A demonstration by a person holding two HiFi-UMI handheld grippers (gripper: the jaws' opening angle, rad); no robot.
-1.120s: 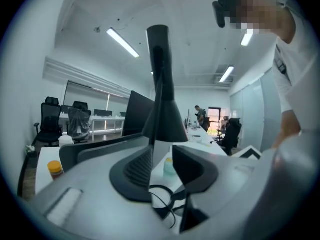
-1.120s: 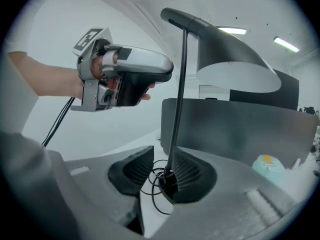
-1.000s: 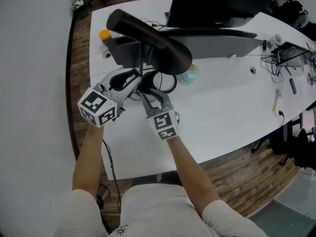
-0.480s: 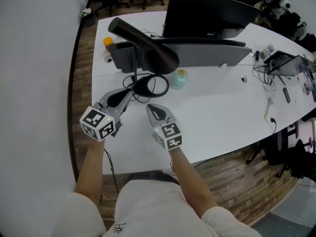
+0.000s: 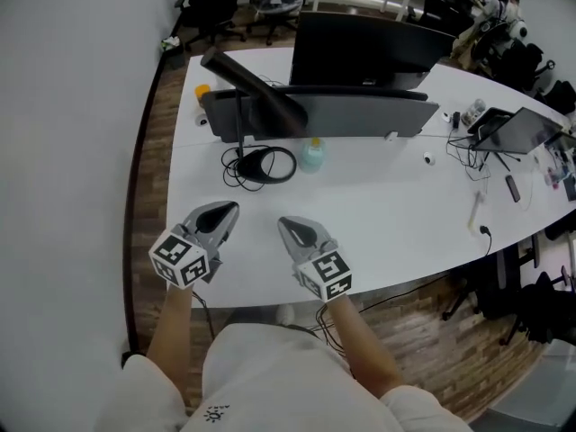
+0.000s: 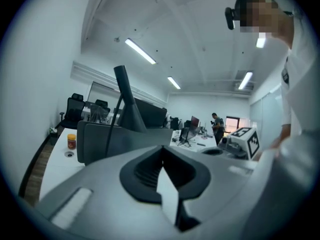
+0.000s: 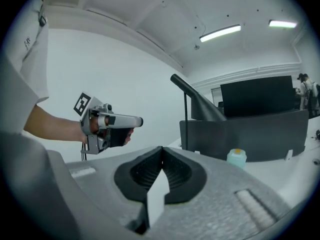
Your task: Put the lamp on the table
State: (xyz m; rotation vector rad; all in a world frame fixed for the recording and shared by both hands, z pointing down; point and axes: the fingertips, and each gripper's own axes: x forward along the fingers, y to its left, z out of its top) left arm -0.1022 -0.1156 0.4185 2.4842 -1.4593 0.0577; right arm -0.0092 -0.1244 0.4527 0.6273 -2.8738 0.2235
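Observation:
The black lamp [image 5: 257, 93] stands upright on the white table [image 5: 387, 205], its round base [image 5: 263, 165] in front of the grey divider. Its thin pole and long slanted shade also show as the lamp [image 6: 127, 105] in the left gripper view and the lamp [image 7: 196, 102] in the right gripper view. My left gripper [image 5: 229, 208] hangs near the table's front edge, shut and empty, well short of the base. My right gripper [image 5: 285, 223] is beside it, also shut with nothing between its jaws. Each gripper sees the other: right gripper [image 6: 241, 141], left gripper [image 7: 107, 127].
A grey divider panel [image 5: 346, 115] and a dark monitor [image 5: 360, 48] stand behind the lamp. A teal bottle [image 5: 311, 156] sits right of the base, an orange jar [image 5: 202, 91] at the far left corner. A laptop [image 5: 506, 130] and cables lie at the right.
Both grippers have drawn back from the lamp's base toward the table's front edge, and their jaws have gone from open to shut. The lamp stays standing on the table.

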